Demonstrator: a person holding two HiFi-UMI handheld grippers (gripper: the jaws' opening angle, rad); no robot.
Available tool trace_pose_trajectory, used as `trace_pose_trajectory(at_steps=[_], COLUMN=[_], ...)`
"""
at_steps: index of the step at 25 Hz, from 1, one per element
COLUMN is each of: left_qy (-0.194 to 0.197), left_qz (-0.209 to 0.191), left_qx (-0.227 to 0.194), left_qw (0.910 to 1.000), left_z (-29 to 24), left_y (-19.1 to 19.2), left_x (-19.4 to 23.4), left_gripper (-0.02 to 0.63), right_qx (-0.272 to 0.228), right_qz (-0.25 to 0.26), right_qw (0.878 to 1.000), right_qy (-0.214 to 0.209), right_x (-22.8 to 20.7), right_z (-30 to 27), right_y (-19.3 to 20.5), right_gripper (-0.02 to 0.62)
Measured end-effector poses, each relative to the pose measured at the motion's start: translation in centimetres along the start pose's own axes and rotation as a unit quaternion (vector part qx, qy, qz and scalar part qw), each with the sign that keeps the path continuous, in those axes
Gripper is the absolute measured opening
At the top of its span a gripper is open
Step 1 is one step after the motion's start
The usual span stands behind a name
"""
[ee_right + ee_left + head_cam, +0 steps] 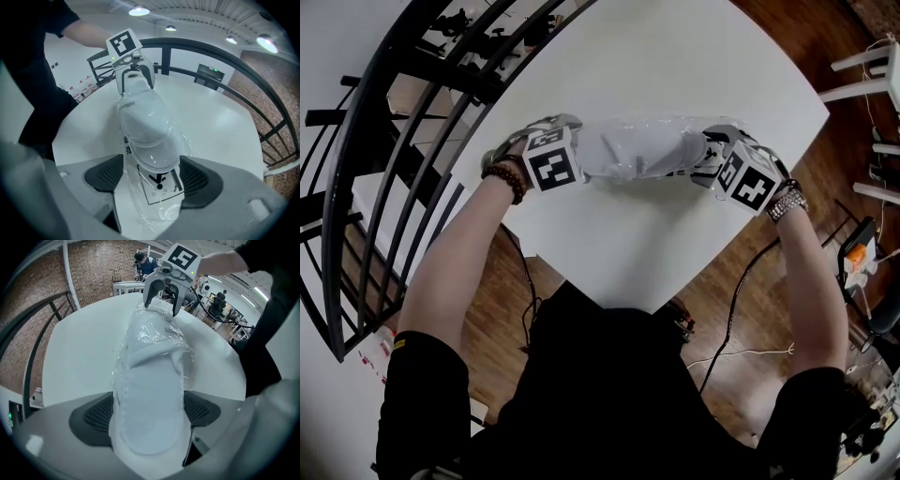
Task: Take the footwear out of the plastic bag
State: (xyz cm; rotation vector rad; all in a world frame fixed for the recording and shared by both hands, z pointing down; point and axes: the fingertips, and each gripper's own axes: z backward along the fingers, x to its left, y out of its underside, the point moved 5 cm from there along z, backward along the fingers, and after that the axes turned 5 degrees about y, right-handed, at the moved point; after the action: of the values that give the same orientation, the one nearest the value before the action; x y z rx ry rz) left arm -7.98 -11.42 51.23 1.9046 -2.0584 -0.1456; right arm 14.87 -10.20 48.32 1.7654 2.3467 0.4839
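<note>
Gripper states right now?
Left gripper: jaws open, slipper between them.
Right gripper: jaws open, bag end between them.

The footwear (150,394) is white, its plastic bag (157,190) clear with black print; the bench (675,75) is white, the marker cubes (553,159) black-and-white.

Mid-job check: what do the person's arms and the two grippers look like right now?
Both the left gripper and right gripper are pale grey, with dark mesh-textured pads and a cube of black-and-white square markers. Black short sleeves; a brown bead bracelet on the left wrist, a metal band on the right.
</note>
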Motion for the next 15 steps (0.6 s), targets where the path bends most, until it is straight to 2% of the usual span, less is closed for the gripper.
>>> trace_pose_trajectory(at_steps=[4,15], left_qy=[0.0,0.005], left_qz=[0.005,0.007], left_qx=[0.003,0.004], left_qw=[1.0,1.0], left_z=[0.14,0.44], left_y=[-0.22,-0.07], left_x=[0.41,0.18], left_gripper=[0.466,0.448], right_qx=[-0.007,-0.01], right_qz=[-0.006,-0.021], right_qw=[1.0,1.0], right_qy=[-0.005,0.005], right_x=[-0.05,-0.06], right_z=[-0.43,-0.88], right_y=[0.25,0.49], right_gripper=[0.356,0.356])
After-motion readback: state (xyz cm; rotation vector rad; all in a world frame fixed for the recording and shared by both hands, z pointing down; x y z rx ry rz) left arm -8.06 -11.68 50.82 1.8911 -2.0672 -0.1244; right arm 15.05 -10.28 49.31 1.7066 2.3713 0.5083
